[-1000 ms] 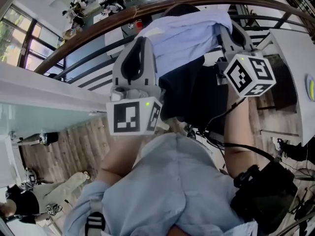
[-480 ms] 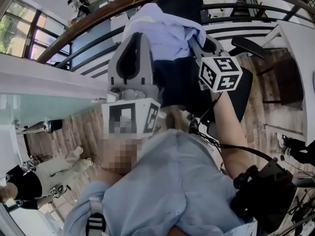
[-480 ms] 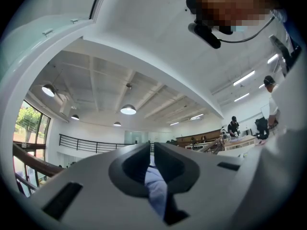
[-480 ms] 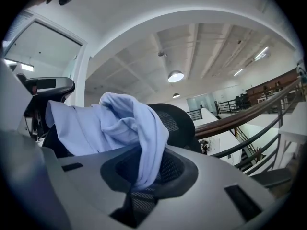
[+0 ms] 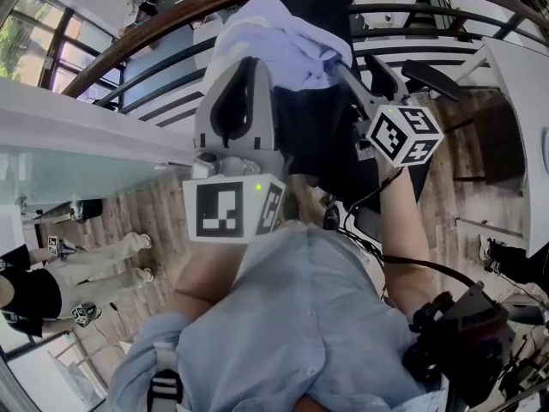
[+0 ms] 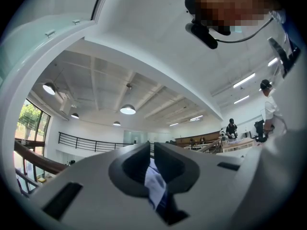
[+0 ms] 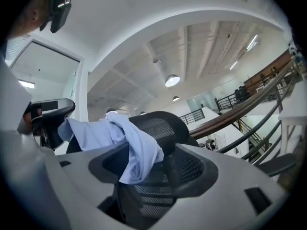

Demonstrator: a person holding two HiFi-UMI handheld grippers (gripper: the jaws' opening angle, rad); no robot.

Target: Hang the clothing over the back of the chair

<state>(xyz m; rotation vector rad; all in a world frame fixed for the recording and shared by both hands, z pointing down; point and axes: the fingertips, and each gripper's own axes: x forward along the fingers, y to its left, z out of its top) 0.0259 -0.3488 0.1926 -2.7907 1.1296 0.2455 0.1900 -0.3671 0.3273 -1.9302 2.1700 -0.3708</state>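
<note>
Risk, left gripper (image 6: 149,150): clenched on a fold of shirt (image 6: 154,183); likely to drag the cloth back off the chair (image 5: 319,136) if drawn away before letting go.
Risk, right gripper (image 7: 152,163): just been opening, now spread wide, with a loose fold hanging between the jaws and not pressed; could catch that fold on a pad while backing out and tug that side down.
Risk, drape: bunched in a heap on the top edge, not spread flat; seems liable to slide off to one side once freed, all the more on a smooth mesh back.
Risk, chair: office type; may swivel if bumped by either gripper, taking the top edge out from under the cloth.
Shirt, place: pale blue, crumpled, lying over the top of the chair back, with dark mesh bare beside and below.
Shirt to left gripper: pinched between the jaw tips; the rest running up and away from there onto the chair top.
Shirt to right gripper: one hanging corner inside the gap, nearer the left-hand pad in the right gripper view, not gripped; bulk above and to the left, chair mesh just behind.
Grippers to chair: one at each side of the back in the head view, both close under the heap.
Stage, as judged: draped but not settled; release half done.
</note>
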